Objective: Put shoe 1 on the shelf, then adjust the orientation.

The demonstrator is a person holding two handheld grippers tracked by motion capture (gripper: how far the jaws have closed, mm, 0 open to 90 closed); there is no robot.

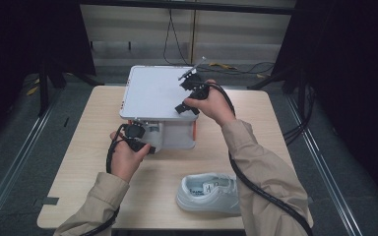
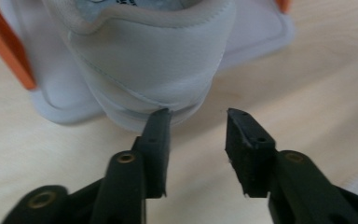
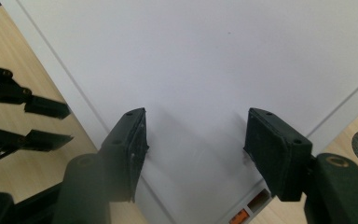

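While open left tongs [image 2: 198, 128] flank it, shoe [image 2: 144, 60] sits ahead.

A rectangular light-wood table [image 1: 93, 162] with rounded corners stands on a grey carpeted floor [image 1: 24, 132]. Beyond the table's far edge runs a pale panelled wall [image 1: 138, 29], with thin black cables [image 1: 172, 34] hanging down it. Black curtains [image 1: 24, 34] darken both sides of the table. Silver metal floor rails [image 1: 15, 157] flank the table left and right.
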